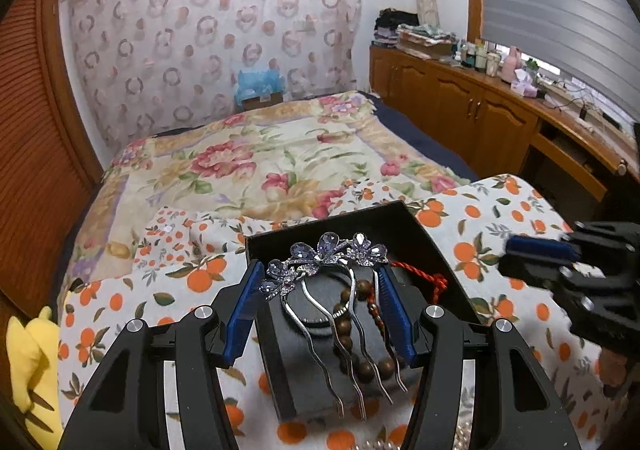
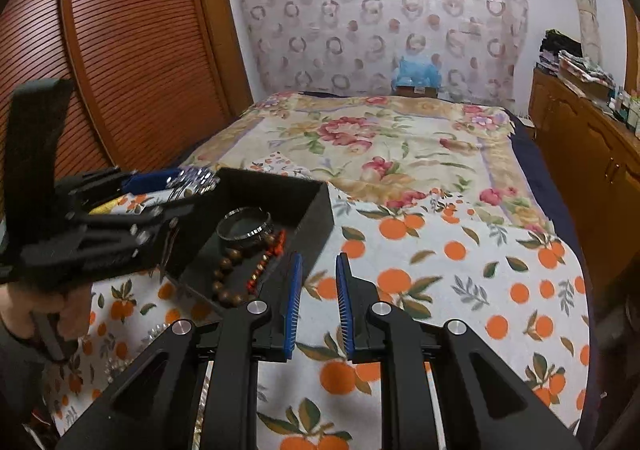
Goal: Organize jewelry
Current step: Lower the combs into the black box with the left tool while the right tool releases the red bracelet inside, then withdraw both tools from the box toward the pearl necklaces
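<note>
My left gripper [image 1: 322,282] is shut on a silver hair comb with purple crystal flowers [image 1: 328,254], held above the black open box [image 1: 360,218]. In the box lie a brown wooden bead bracelet [image 1: 348,330], a red cord [image 1: 424,274] and a round silver bangle [image 2: 245,228]. In the right wrist view the box [image 2: 316,210] stands left of my right gripper [image 2: 318,270], which is open a little and empty over the orange-print cloth [image 2: 460,270]. The left gripper [image 2: 172,186] with the comb shows there at the box's left end.
A pearl strand [image 1: 460,434] lies on the cloth near the box. A yellow plush toy [image 1: 28,366] sits at the left edge. The floral bedspread [image 1: 260,154] lies beyond, a wooden cabinet [image 1: 480,106] with bottles on the right, a slatted wardrobe door [image 2: 120,50] on the left.
</note>
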Available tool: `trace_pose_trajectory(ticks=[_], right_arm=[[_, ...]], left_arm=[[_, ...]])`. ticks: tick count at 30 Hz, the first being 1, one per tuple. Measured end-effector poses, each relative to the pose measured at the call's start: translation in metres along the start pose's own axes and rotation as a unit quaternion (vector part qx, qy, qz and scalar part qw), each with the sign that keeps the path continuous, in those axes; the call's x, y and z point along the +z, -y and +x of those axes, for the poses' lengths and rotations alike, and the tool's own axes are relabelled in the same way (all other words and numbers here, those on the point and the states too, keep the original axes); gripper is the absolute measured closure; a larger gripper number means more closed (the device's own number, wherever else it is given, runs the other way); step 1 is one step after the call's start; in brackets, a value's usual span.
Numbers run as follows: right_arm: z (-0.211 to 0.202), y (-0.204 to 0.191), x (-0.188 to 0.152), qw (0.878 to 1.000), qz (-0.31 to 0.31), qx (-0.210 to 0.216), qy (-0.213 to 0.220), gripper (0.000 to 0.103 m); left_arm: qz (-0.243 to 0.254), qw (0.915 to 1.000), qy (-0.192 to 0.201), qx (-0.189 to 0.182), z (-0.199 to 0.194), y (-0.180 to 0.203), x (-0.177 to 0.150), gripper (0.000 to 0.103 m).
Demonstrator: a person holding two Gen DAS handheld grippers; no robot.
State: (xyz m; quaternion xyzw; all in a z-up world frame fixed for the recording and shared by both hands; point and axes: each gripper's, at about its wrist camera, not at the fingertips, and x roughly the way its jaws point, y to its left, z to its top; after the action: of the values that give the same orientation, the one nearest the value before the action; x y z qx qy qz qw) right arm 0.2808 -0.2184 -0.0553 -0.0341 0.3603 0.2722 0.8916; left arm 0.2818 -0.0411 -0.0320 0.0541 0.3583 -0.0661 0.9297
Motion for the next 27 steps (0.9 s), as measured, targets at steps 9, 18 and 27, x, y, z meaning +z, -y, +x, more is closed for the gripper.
trace_pose_trajectory(ticks=[9, 18, 27], right_arm=[[-0.006, 0.002, -0.012, 1.0, -0.005, -0.003, 0.004, 0.084], [-0.007, -0.005, -0.018, 1.0, -0.015, -0.005, 0.0, 0.084], [-0.015, -0.02, -0.033, 0.999, -0.034, -0.004, 0.0, 0.084]], left_arm=[[0.002, 0.9999, -0.013, 0.004, 0.013, 0.002, 0.004, 0.049], [0.0, 0.9999, -0.013, 0.006, 0.013, 0.005, -0.001, 0.043], [0.01, 0.9998, 0.011, -0.009, -0.023, 0.006, -0.017, 0.037]])
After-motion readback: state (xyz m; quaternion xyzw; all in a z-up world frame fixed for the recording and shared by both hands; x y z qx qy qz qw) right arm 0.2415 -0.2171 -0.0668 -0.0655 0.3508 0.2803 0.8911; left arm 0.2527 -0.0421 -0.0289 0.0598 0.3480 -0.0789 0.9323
